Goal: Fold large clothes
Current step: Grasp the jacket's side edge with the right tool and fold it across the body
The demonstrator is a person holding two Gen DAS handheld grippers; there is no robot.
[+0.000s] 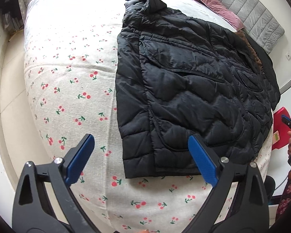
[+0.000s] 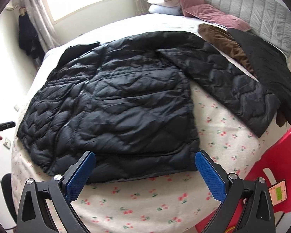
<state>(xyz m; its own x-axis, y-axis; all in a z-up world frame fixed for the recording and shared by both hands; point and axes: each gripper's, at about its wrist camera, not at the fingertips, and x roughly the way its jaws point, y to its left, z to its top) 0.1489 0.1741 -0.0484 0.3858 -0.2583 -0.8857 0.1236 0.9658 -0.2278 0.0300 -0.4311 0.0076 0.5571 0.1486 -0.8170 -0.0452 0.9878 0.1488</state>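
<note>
Left wrist view shows my left gripper [image 1: 139, 153] spread wide above the hem of the black puffer jacket [image 1: 184, 89], which lies flat on the cherry-print bed [image 1: 67, 89]. My right gripper [image 2: 145, 167] hangs equally spread near the hem's other end, its sleeve [image 2: 232, 81] outstretched, probably awaiting folding.

Left gripper [image 1: 140, 142]: jaws spread wide, blue pads facing inward, nothing between them, black frame filling bottom of left wrist view, hovering, touching nothing. Right gripper [image 2: 145, 160]: same pose, jaws wide apart, blue pads [image 2: 79, 176] bare, nothing held, raised clear of surface below. Each gripper partly visible at edge of other's view, hand wrapped on its handle
</note>
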